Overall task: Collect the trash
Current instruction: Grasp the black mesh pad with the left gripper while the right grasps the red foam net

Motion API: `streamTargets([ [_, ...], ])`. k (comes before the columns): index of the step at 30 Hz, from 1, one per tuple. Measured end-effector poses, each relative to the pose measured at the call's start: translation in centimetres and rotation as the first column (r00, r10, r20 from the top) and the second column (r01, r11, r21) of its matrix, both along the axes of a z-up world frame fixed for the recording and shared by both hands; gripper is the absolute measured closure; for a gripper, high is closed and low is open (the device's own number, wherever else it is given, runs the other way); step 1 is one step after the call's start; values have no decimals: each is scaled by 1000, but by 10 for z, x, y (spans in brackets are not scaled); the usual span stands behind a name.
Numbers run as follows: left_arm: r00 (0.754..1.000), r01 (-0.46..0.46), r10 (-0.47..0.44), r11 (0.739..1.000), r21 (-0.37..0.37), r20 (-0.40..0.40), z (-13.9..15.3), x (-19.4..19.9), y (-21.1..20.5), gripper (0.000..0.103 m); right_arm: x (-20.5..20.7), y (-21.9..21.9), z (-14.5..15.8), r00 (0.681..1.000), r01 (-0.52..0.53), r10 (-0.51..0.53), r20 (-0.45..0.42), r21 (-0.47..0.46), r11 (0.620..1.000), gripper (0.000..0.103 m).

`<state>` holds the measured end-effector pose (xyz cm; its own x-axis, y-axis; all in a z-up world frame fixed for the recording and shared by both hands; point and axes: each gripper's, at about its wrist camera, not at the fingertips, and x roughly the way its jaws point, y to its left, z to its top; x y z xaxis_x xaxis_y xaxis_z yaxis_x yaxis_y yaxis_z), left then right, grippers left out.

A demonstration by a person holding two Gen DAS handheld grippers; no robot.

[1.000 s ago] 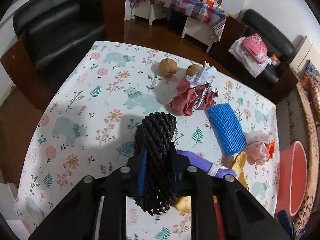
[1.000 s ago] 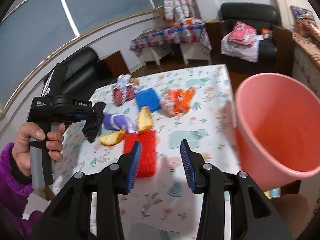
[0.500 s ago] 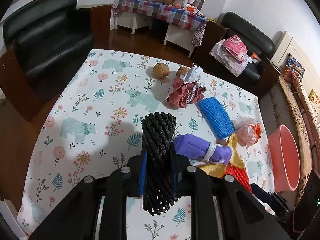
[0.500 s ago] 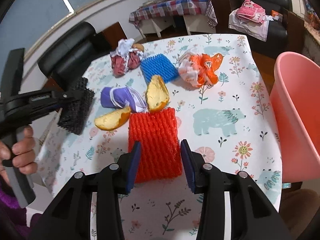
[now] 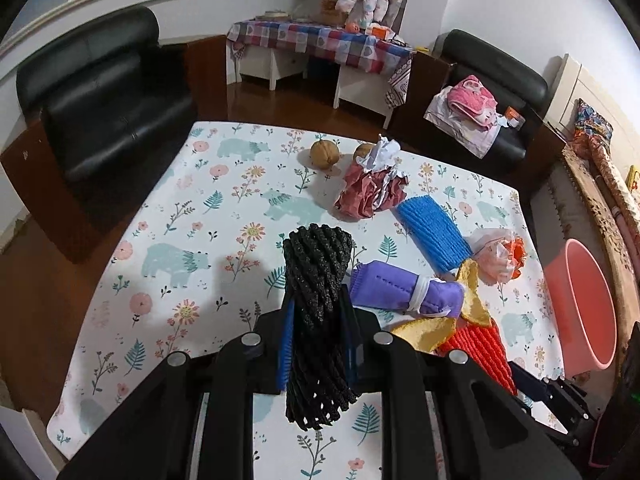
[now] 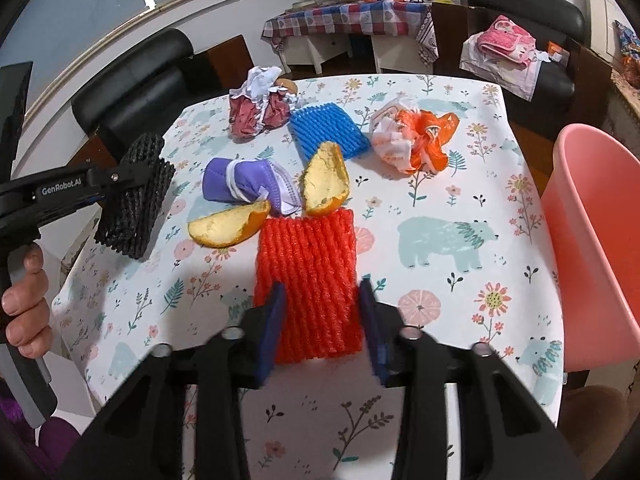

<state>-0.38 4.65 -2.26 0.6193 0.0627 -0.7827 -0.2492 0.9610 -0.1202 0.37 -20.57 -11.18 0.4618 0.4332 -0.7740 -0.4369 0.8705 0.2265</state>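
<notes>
My left gripper (image 5: 316, 304) is shut on a black foam net (image 5: 316, 320), held above the flowered tablecloth (image 5: 180, 240); the right wrist view shows it at the left (image 6: 136, 196). A red foam net (image 6: 308, 272) lies flat near the table's front edge. My right gripper (image 6: 320, 304) straddles its near half with jaws closing, the blue pads touching both long sides. Behind the red net lie two orange peels (image 6: 228, 226), a rolled purple mask (image 6: 236, 180), a blue foam net (image 6: 326, 130), an orange-and-white plastic bag (image 6: 416, 140) and crumpled red paper (image 6: 256, 110).
A pink bucket (image 6: 592, 240) stands off the table's right edge. Two walnuts (image 5: 325, 153) sit at the far side by the red paper. Black armchairs (image 5: 108, 92) and a low table with a checked cloth (image 5: 320, 40) stand beyond. A hand (image 6: 24, 312) grips the left handle.
The right gripper came down and forward over the red foam net, and its jaws narrowed onto it. The left gripper drifted and tilted up, the black net still in it.
</notes>
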Motion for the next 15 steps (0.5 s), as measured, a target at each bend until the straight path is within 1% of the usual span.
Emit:
streamTargets([
  [1, 1000, 0, 0, 1000, 3, 1, 1, -1, -1, 84, -2, 0, 0, 1000, -4, 4, 4, 1, 1000, 79],
  [3, 1000, -1, 1, 1000, 7, 4, 2, -3, -4, 84, -4, 0, 3, 1000, -12, 12, 19, -3, 1000, 89],
  [4, 1000, -1, 1, 1000, 10, 6, 3, -3, -5, 84, -5, 0, 3, 1000, -13, 13, 25, -6, 1000, 91],
  [8, 1000, 2, -3, 999, 33, 19, 7, -7, -12, 84, -9, -2, 6, 999, -20, 20, 38, -6, 1000, 91],
  [15, 999, 7, -9, 998, 56, 38, 13, -9, -22, 84, -19, -12, 22, 995, -23, 22, 93, 2, 1000, 91],
])
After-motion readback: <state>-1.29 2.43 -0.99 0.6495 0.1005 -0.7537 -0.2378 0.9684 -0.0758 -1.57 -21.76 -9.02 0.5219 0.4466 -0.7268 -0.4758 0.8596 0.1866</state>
